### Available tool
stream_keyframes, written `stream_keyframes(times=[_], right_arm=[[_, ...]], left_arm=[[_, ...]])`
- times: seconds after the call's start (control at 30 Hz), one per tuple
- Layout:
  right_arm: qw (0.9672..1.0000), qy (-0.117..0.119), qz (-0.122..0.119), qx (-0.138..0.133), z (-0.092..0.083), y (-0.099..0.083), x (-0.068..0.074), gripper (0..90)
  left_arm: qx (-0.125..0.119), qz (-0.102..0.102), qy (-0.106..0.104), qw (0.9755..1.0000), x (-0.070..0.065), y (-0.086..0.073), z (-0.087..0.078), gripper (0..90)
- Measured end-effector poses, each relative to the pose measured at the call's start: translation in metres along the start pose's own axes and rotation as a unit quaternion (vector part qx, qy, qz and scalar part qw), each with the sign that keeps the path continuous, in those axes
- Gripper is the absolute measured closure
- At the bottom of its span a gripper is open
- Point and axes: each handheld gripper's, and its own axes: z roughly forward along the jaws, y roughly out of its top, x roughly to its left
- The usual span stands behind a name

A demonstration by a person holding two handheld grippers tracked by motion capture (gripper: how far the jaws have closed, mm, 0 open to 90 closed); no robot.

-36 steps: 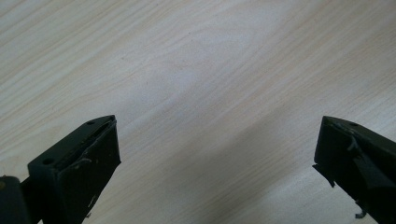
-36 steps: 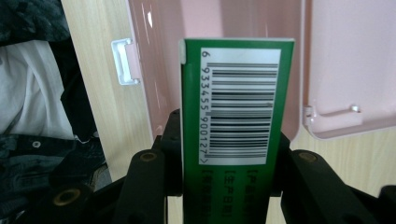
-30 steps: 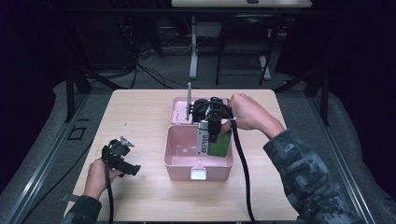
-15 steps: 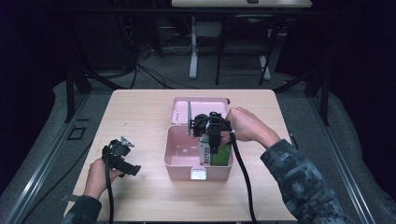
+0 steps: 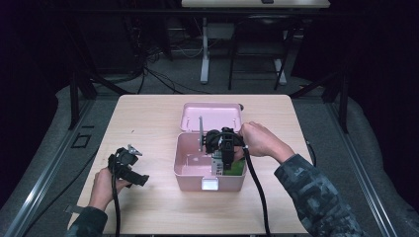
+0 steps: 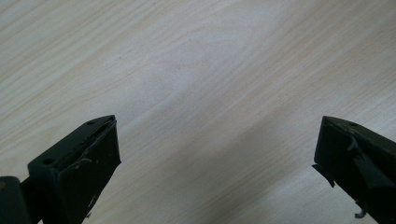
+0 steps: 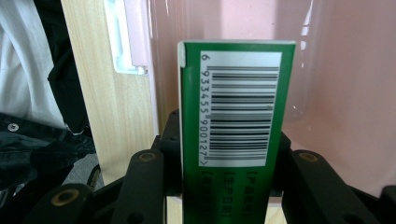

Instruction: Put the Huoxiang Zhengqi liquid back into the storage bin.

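Holding green carton [image 7: 236, 130] clamped in right tongs [image 5: 226, 157], inside pink box [image 5: 190, 173]; left tongs [image 5: 129, 168] wide apart, empty, over surface [image 5: 148, 123]. Could snag box wall if tilted.

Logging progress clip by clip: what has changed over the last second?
The right hand-held gripper has carried the green carton, gripped in its jaws, down into the open pink box. The left hand-held gripper rests open over the table, unmoved; the box and its lid stayed put.
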Motion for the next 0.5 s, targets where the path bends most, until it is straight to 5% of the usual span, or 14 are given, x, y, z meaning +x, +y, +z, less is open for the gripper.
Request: stream_keyframes(times=[0.5], right_arm=[[1.0000,-0.009,-0.003,0.002,0.015,-0.003,0.001,62.4]], left_arm=[[0.004,0.000,-0.002,1.0000,0.000,0.000,0.001,0.2]])
